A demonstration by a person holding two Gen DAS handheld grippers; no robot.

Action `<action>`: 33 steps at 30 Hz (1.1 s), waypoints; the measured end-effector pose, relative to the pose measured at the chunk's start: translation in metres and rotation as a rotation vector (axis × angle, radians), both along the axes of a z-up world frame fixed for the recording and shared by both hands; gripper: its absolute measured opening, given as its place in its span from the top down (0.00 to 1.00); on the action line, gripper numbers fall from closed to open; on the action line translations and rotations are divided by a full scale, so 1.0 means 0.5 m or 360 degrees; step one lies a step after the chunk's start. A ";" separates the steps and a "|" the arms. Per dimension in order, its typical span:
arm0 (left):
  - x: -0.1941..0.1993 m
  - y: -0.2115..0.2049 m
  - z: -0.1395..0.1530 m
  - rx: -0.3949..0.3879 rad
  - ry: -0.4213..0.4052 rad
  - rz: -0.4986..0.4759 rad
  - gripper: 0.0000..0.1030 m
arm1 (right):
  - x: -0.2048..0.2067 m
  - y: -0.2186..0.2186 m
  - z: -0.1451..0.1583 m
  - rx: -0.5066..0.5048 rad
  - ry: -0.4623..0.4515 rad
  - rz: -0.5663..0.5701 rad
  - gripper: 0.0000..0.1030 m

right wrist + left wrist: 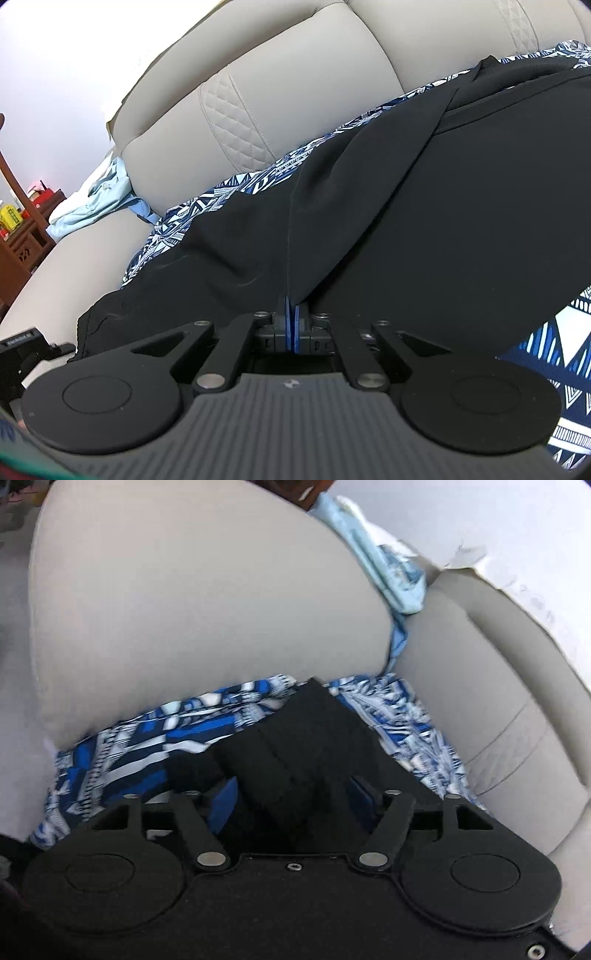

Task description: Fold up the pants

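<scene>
1. My right gripper (pixel 291 325) has its fingers pinched tight on a fold of the black pants (pixel 424 206).
2. Pants lie on a patterned blue cloth (pixel 236 192) over the beige sofa (pixel 177 158).
3. My left gripper (pixel 295 794) stands open; black fabric sits between its fingers, unpressed.

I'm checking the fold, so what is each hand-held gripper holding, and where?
Right hand-held gripper pinches a fold of the black pants. Left hand-held gripper stands open around black cloth, not gripping.
</scene>
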State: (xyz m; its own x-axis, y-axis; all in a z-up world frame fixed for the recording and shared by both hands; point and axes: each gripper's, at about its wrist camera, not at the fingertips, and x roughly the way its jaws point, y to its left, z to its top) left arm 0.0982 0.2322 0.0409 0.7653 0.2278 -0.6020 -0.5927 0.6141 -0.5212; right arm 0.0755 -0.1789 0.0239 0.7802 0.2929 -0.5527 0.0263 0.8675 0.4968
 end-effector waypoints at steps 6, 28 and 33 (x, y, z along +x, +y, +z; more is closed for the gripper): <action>0.026 -0.003 0.004 0.0137 0.0114 0.0079 0.86 | 0.006 0.002 -0.001 0.0000 -0.0031 -0.0012 0.81; 0.002 -0.012 -0.003 0.0285 0.0267 0.0072 0.85 | 0.345 -0.203 0.020 0.0000 0.0093 -0.0469 0.96; 0.013 -0.017 0.003 0.0297 0.0316 0.0066 0.85 | 0.294 -0.234 0.085 -0.0203 -0.0085 -0.0601 0.96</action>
